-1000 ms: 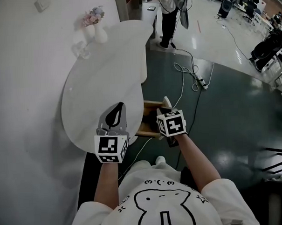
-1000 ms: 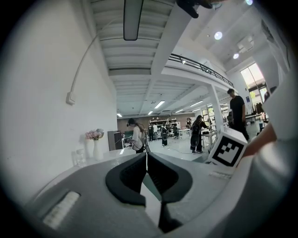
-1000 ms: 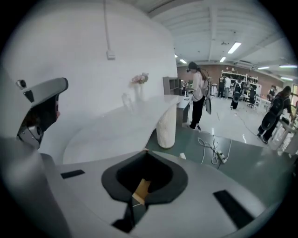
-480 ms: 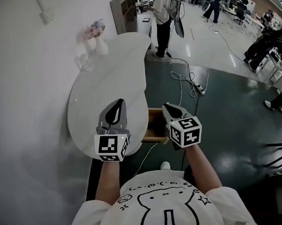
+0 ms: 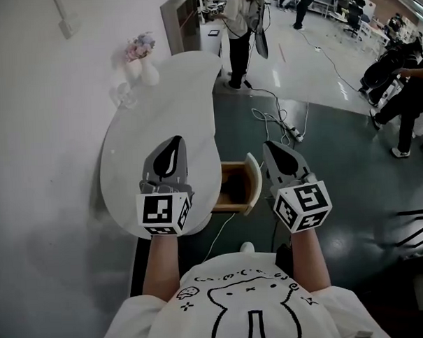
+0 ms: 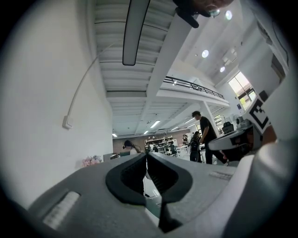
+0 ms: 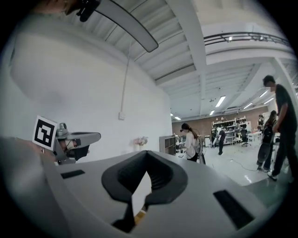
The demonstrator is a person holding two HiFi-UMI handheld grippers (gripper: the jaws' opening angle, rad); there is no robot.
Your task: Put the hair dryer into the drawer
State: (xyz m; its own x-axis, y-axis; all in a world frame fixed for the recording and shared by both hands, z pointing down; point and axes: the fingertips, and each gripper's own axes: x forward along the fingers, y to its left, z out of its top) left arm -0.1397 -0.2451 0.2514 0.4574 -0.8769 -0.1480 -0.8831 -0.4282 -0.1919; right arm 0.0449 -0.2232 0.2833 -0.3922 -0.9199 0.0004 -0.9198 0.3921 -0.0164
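The left hand-held gripper [image 5: 173, 147] and right hand-held gripper [image 5: 275, 151] are hovering clenched and empty by the open drawer [image 5: 252, 178]. The dryer [image 5: 234, 194] is apparently lying inside, a dim dark shape. A cord [image 5: 215, 231] is hanging below; shutting the drawer risks pinching it.

The small open wooden drawer [image 5: 235, 187] is dark inside, so I can't make out what it holds. The left gripper [image 5: 174, 144] covers part of the white rounded table [image 5: 146, 118] at its near edge.
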